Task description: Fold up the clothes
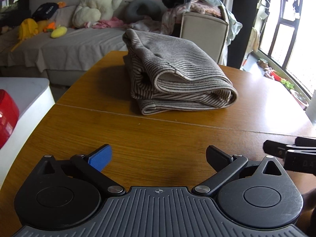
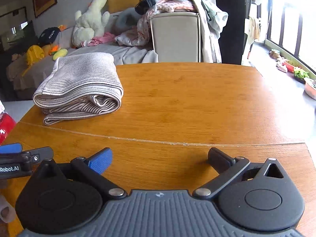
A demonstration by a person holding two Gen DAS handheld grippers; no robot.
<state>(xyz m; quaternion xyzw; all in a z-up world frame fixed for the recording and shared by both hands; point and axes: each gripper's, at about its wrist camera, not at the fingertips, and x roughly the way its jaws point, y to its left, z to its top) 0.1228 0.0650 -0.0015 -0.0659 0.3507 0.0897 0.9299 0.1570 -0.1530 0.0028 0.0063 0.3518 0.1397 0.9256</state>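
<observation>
Striped folded garment (image 1: 177,73) lies ahead — apart from both gaping hand-held grippers.

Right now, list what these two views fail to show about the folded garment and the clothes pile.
- Striped garment: its type; the folds hide its shape in both views.
- Its far edge: hidden behind its own bulk.
- Clothes pile on the armchair: separate items indistinct, small and overlapping.
- Red object: cut off by the left-wrist frame edge.

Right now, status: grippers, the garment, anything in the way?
Left gripper open, empty. Right gripper open, empty. Striped garment folded on table, untouched. Nothing in the way.
</observation>
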